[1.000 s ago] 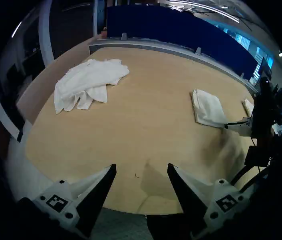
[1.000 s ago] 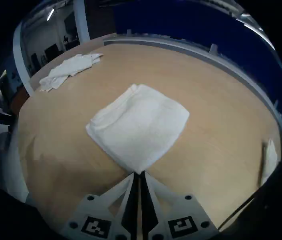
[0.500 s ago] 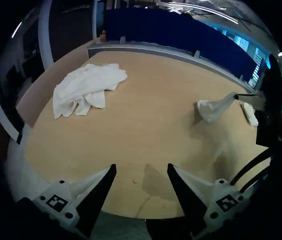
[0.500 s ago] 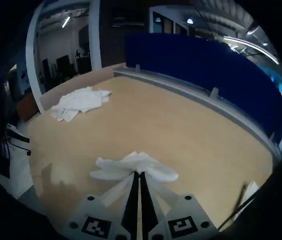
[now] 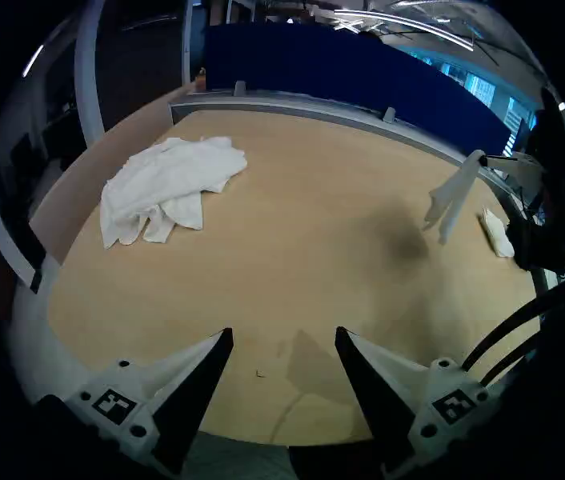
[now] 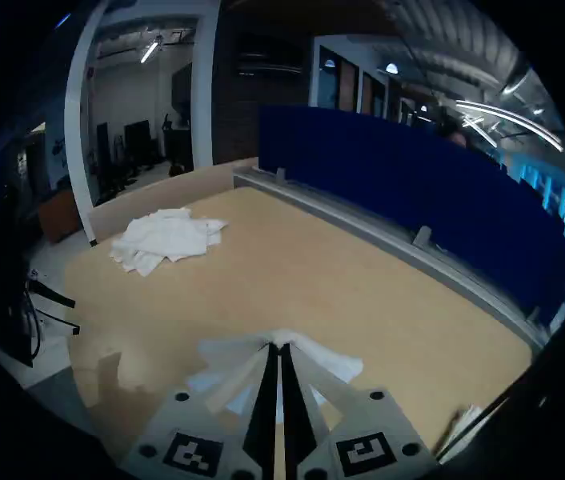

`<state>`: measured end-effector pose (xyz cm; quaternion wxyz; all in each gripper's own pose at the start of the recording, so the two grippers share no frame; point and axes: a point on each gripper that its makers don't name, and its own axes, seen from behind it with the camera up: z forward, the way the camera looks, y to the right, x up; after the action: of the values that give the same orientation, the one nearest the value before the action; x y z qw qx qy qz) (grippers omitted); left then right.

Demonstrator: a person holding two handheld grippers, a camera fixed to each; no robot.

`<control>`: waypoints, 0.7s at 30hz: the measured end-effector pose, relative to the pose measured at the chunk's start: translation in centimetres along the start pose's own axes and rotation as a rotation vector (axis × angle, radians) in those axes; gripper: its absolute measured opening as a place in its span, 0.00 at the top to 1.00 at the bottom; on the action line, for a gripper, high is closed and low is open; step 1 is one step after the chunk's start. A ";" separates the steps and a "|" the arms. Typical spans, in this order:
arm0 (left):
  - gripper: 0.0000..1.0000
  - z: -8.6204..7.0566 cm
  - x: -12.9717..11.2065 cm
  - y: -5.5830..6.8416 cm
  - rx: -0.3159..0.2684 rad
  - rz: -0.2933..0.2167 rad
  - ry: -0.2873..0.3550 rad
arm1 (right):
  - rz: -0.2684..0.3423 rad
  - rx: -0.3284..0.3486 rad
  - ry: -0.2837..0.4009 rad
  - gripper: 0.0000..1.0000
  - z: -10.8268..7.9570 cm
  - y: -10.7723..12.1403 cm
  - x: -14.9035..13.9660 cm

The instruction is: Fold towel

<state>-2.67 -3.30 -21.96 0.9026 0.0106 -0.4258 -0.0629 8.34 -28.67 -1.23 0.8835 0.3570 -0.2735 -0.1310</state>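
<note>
**White towel (image 5: 450, 196) dangles from a single pinch above the counter (image 5: 306, 240)**

The right hand-held gripper (image 6: 280, 350) is closed tight on the towel's edge. It holds the towel in the air near the counter's far rim, and the cloth hangs in a loose, narrow drape. With only one grip point, the folds look likely to fall open, or the cloth could slip from the fingers if it swings. The left hand-held gripper (image 5: 282, 340) sits low at the near edge, level and pointing across the wood, fingers spread wide and empty. A crumpled pile (image 5: 166, 188) lies well apart.
</note>
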 end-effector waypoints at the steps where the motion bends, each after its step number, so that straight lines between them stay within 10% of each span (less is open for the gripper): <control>1: 0.05 0.0 0.0 0.1 -0.001 0.001 0.000 | 0.002 -0.001 0.001 0.97 0.0 0.1 0.0; 11: 0.05 0.4 0.5 1.0 -0.014 0.019 -0.001 | 0.035 -0.023 0.008 0.97 -1.4 2.6 -0.3; 21: 0.05 1.0 0.9 2.4 -0.028 0.037 -0.005 | 0.055 -0.101 -0.020 0.97 -5.7 10.9 -2.2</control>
<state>-2.63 -0.96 -20.47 0.9026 -0.0103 -0.4272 -0.0521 10.23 -16.83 2.23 0.9010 0.3028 -0.2847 -0.1240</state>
